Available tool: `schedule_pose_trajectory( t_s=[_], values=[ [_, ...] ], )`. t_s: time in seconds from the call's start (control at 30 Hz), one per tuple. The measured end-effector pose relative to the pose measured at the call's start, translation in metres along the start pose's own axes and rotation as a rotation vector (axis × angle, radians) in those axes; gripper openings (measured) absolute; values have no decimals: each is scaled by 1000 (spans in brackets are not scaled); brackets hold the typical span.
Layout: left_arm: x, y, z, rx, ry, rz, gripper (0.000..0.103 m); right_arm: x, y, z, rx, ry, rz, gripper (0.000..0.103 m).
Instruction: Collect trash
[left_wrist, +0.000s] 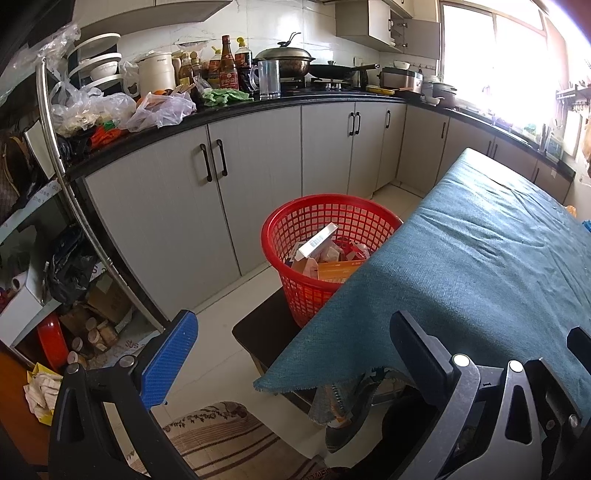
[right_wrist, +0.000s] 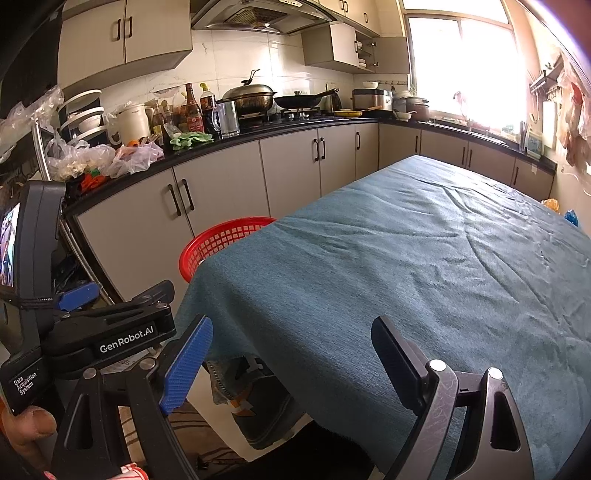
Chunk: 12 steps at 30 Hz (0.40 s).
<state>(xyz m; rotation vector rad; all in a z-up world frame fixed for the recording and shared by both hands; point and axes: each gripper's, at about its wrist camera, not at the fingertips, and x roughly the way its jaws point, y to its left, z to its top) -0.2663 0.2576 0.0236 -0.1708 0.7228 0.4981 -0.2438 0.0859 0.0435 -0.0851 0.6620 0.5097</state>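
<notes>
Both grippers hung idle over the near table edge w/ nothing between the fingers. Left gripper had its jaws spread wide, empty; right gripper likewise spread, empty.

The trash sat already in the red basket, at approx 12 o'clock from the left gripper, on a dark low stool beside the table. Inside: a white box w/ barcode, an orange carton, other crumpled packs. From the right wrist view only the basket rim showed at 10 o'clock, the rest hidden behind the tablecloth. No loose trash visible on the cloth, so the task looked near done or done.

Risks, as I judge them:
- Cloth hem hung free at the corner; a finger could snag it and drag the whole cloth.
- Basket was light plastic on a small stool, near the table; a bump could tip it and spill the contents.
- White box leaned up on the pile, may slide out.

Materials: basket was rigid lattice plastic, round, tapered. Cloth was teal, coarse woven, wrinkled, frayed edge. Finger pads were ribbed blue rubber on one side, black on the other. Floor was pale glossy tile.
</notes>
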Motion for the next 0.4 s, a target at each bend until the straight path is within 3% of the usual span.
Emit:
schedule_pose_trajectory(
  t_s=[0.4],
  values=[
    [-12, -7, 15, 17, -39, -9, 103, -1, -14, 0, 43, 3, -3, 91]
  ],
)
